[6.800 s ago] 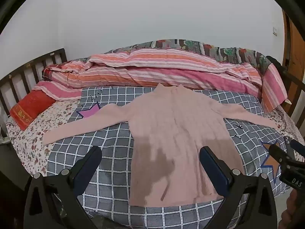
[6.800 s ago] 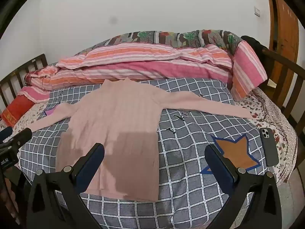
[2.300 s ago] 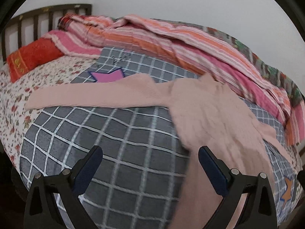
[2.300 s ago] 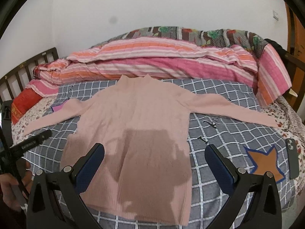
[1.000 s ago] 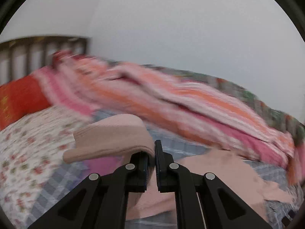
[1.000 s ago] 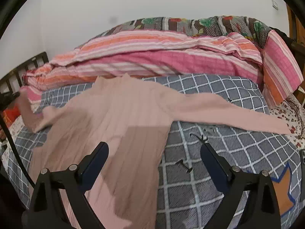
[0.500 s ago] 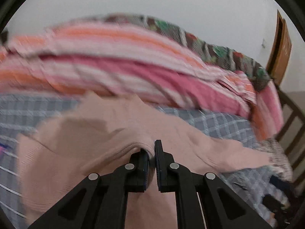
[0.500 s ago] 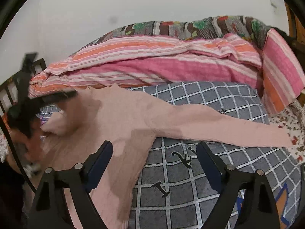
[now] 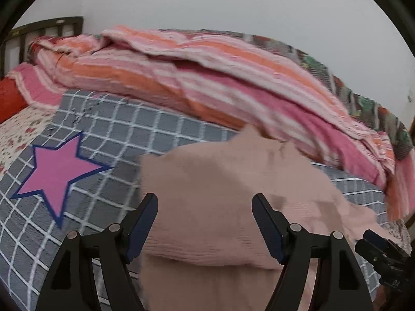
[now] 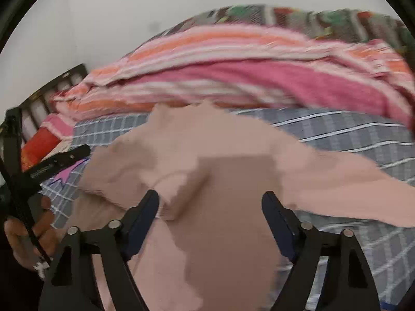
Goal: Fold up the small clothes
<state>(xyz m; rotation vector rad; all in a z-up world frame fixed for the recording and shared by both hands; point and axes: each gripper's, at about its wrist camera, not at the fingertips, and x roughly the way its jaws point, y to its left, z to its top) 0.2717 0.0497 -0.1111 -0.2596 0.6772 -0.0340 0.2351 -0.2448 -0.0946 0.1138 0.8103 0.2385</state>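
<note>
A pale pink sweater (image 9: 220, 197) lies on the grey checked bedspread (image 9: 124, 129). Its left sleeve is folded across the chest and ends in a cuff fold (image 10: 166, 181). Its right sleeve (image 10: 363, 191) still stretches out to the right. My left gripper (image 9: 205, 223) is open and empty, just above the folded sleeve. My right gripper (image 10: 210, 217) is open and empty, low over the sweater's body. The left gripper also shows at the left of the right wrist view (image 10: 57, 163), and the right gripper at the lower right of the left wrist view (image 9: 384, 256).
A rolled striped pink and orange quilt (image 9: 207, 77) lies along the back of the bed. A pink star patch (image 9: 54, 171) sits left of the sweater. A red pillow (image 10: 39, 145) and the dark headboard (image 9: 41, 31) are at the far left.
My left gripper has let go of the left sleeve and opened; the sleeve now lies folded across the chest. My right gripper has moved closer, low over the sweater.
</note>
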